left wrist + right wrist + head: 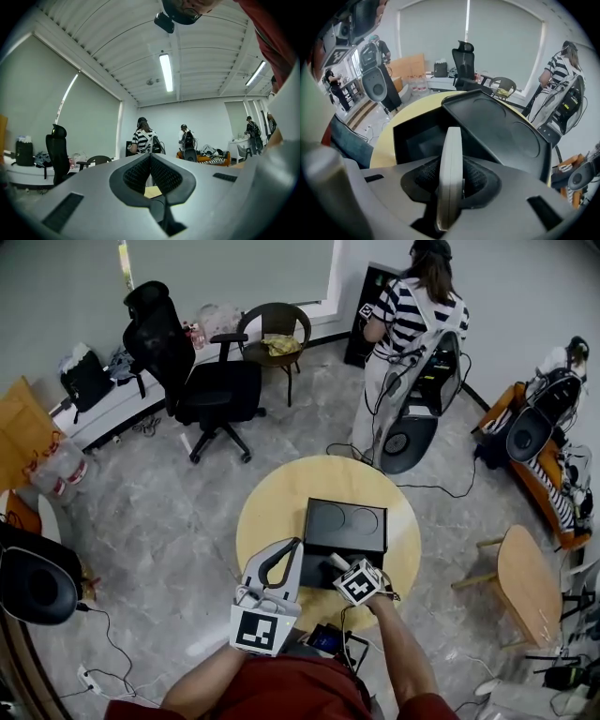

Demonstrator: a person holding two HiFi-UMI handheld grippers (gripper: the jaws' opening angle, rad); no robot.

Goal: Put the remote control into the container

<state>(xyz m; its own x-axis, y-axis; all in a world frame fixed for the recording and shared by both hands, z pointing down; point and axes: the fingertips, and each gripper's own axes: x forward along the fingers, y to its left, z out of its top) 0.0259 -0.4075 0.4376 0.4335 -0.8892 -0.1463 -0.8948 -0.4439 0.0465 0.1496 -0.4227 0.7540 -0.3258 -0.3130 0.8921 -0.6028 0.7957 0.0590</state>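
My right gripper [450,185] grips the slim pale-grey plastic remote control [451,150] edge-on over the open black hinged-lid plastic container [412,138], not yet lowered in, while my left gripper [150,161] is closed and empty.

Person wore a dark red shirt [291,690], short-sleeved | left tool [292,546] had a pale grey moulded shell, black ribbed pads [136,173], and a white cube [260,629] printed with black square markers | right tool [336,562] was grey-shelled, its pads [423,176] black and ribbed, its marker cube [359,583] smaller in view
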